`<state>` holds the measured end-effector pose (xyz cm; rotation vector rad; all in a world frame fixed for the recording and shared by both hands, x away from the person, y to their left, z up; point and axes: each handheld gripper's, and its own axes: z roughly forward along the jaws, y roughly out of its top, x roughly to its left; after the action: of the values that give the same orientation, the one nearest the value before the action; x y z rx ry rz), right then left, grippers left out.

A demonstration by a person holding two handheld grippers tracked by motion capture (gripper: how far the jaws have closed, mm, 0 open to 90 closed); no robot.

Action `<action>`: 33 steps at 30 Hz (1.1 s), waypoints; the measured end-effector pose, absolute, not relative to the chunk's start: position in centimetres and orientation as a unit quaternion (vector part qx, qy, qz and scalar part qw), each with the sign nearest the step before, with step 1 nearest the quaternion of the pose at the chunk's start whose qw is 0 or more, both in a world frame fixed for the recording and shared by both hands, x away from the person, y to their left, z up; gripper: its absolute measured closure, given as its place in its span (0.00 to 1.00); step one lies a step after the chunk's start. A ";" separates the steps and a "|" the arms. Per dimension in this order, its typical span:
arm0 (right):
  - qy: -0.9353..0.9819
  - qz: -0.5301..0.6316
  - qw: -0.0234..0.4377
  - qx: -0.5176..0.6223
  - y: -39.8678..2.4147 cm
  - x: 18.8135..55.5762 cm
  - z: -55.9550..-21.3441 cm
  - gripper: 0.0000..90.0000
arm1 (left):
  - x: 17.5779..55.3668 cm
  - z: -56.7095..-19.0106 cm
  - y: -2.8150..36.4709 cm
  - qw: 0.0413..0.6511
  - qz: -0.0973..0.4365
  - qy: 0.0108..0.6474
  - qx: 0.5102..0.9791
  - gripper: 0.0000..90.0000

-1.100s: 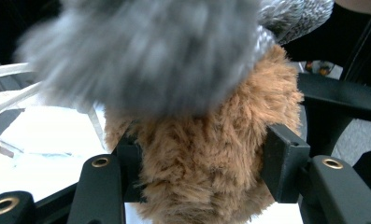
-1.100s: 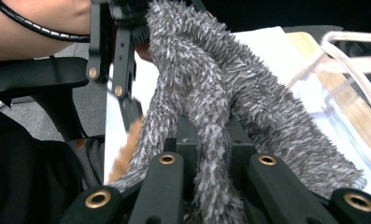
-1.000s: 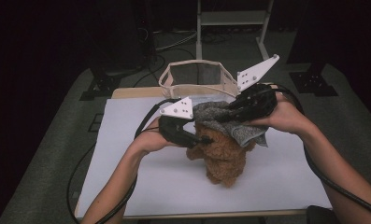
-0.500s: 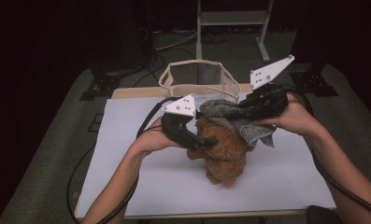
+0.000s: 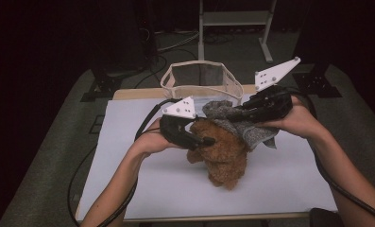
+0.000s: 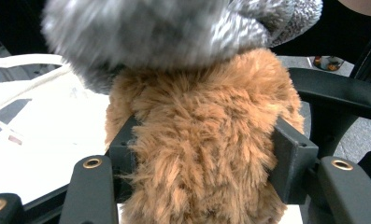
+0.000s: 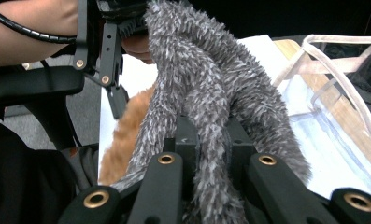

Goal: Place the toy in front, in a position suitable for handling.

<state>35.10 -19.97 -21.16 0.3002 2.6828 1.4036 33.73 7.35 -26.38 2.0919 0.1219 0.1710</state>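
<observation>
A brown plush toy (image 5: 225,158) lies on the white table (image 5: 128,189). My left gripper (image 5: 206,141) comes at it from the left, and its jaws have just been closing on it. In the left gripper view both pads (image 6: 290,158) press into the brown plush toy (image 6: 206,121), so the left gripper (image 6: 206,154) is shut on it. A grey fuzzy cloth (image 5: 244,125) drapes over the toy's far end. My right gripper (image 5: 234,112) is shut on that cloth; in the right gripper view the grey cloth (image 7: 206,84) is pinched in the right gripper (image 7: 206,140).
A clear bag with beige trim (image 5: 199,80) stands open at the table's far edge, just behind both grippers. A metal stand (image 5: 232,19) rises beyond it. Black cables trail from both grippers across the table and off its edges.
The right gripper has drawn the grey cloth a little to the right, baring more of the brown toy. The left gripper stays at the toy's side with its jaws around it.
</observation>
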 end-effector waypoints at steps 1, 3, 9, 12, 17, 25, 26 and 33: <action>0.879 0.463 0.050 0.101 -20.3 35.1 -21.3 0.88 | 33.8 -26.4 7.6 0.496 0.072 0.054 0.864 0.43; 0.877 0.465 0.047 0.108 -20.8 35.2 -21.7 0.88 | 33.8 -26.4 8.2 0.495 0.075 0.061 0.864 0.41; 0.871 0.477 0.033 0.111 -20.1 35.7 -22.9 0.88 | 33.3 -25.4 8.9 0.480 0.091 0.060 0.870 0.28; 0.870 0.481 0.027 0.104 -19.3 35.8 -23.1 0.88 | 32.9 -24.9 9.4 0.478 0.095 0.055 0.872 0.28; 0.868 0.487 0.022 0.097 -17.9 36.0 -23.6 0.88 | 32.9 -25.4 10.4 0.466 0.099 0.057 0.877 0.30; 0.862 0.499 0.002 0.089 -16.2 36.4 -24.8 0.88 | 32.4 -25.8 12.1 0.454 0.109 0.066 0.882 0.28; 0.863 0.497 0.001 0.087 -16.0 36.4 -25.0 0.88 | 32.3 -25.8 12.3 0.454 0.109 0.068 0.882 0.27; 0.874 0.478 -0.016 0.088 -14.5 36.7 -27.8 0.88 | 32.2 -27.9 14.4 0.429 0.114 0.091 0.891 0.28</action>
<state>36.71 -14.51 -27.81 0.2782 2.7746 1.5167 32.15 14.39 -27.93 2.2256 0.2279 0.2858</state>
